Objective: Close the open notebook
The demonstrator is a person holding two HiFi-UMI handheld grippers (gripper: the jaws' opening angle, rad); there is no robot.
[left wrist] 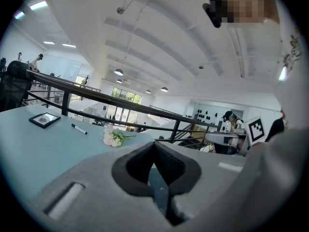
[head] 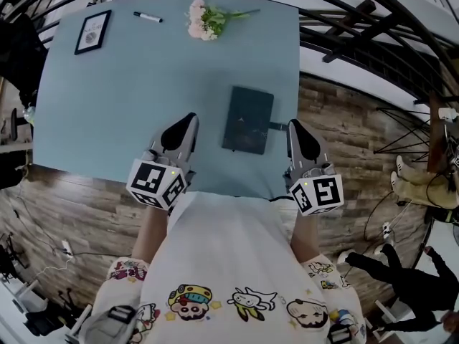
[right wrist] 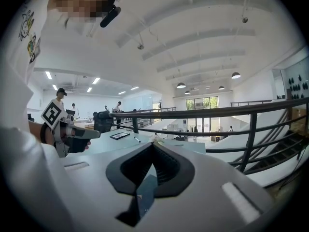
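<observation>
Along far edge of table point(head: 129, 99), left to right: framed picture point(head: 92, 31), marker pen point(head: 148, 16), small bunch of pale flowers point(head: 206, 20). All 3 well apart from notebook point(head: 247, 119) and from both claws.

Table light blue, plain top. Wood-plank floor point(head: 344, 120) below it at near and right sides; black railing point(head: 358, 20) past right and far edges. Big open hall w/ white ceiling and round lamps in both gripper views; a few people far off.

Notebook dark-covered, lying shut and flat on near-right part of table, betw. the 2 claws, nearer the right one, touching neither.

Left claw point(head: 191, 119) at near edge of table, pointing far: pads pressed together, gripping nothing. Right claw point(head: 293, 125) just right of notebook, same pose: closed tight, empty too.
</observation>
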